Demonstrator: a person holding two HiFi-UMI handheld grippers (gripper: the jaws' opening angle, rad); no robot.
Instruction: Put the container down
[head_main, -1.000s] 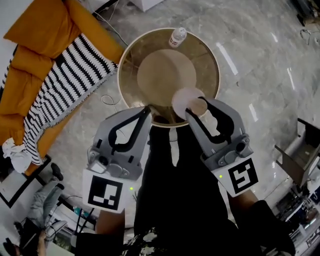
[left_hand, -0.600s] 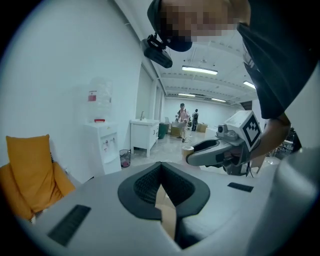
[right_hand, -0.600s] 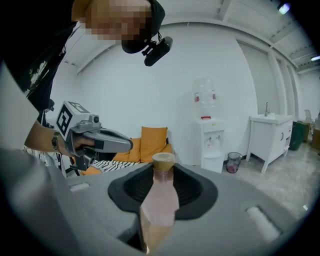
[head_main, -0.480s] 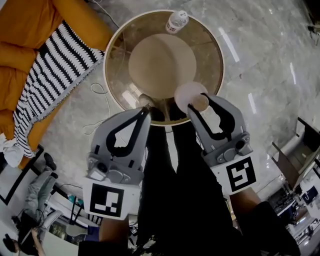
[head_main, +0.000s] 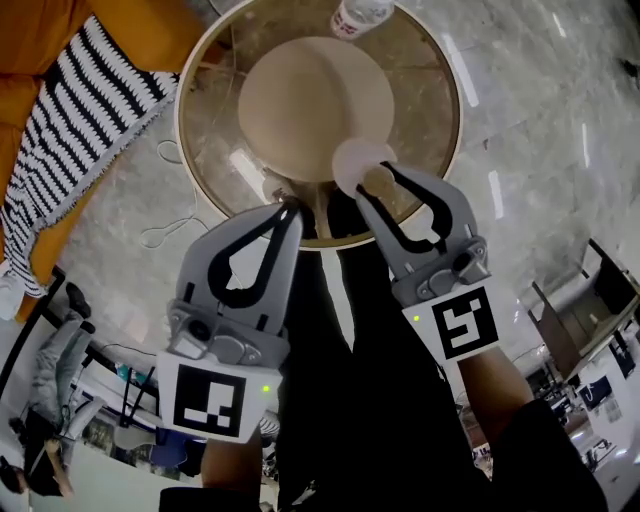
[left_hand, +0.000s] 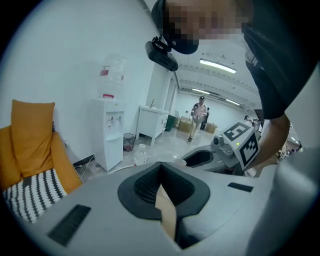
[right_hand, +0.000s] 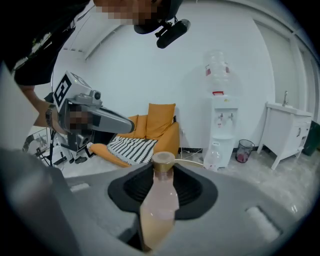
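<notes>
The pale pink translucent container with a tan round cap (head_main: 357, 163) shows only in part. In the right gripper view its lower body sinks out of sight between the grey jaws. In the head view it is little more than a pale disc with a tan spot beside it. The right gripper (head_main: 380, 184) pinches it across the body and holds it over the near rim of the round glass-topped table with a gold edge (head_main: 425, 80). Whether the container touches the glass cannot be told.

The left gripper (head_main: 289, 207) has its jaws pressed together at the tips with nothing held. It hangs over the same near rim, just beside the right one.

The clear plastic bottle (head_main: 360, 14) on the table's far side is cut off by the top edge of the head view. The orange sofa (head_main: 130, 30) and the black-and-white striped blanket (head_main: 80, 120) run off the left edge. The person's dark trousers (head_main: 340, 380) hide the floor under the grippers.

Counted: two grippers, one container, one bottle, one table, one sofa, one blanket and one white water dispenser (right_hand: 222, 125).
</notes>
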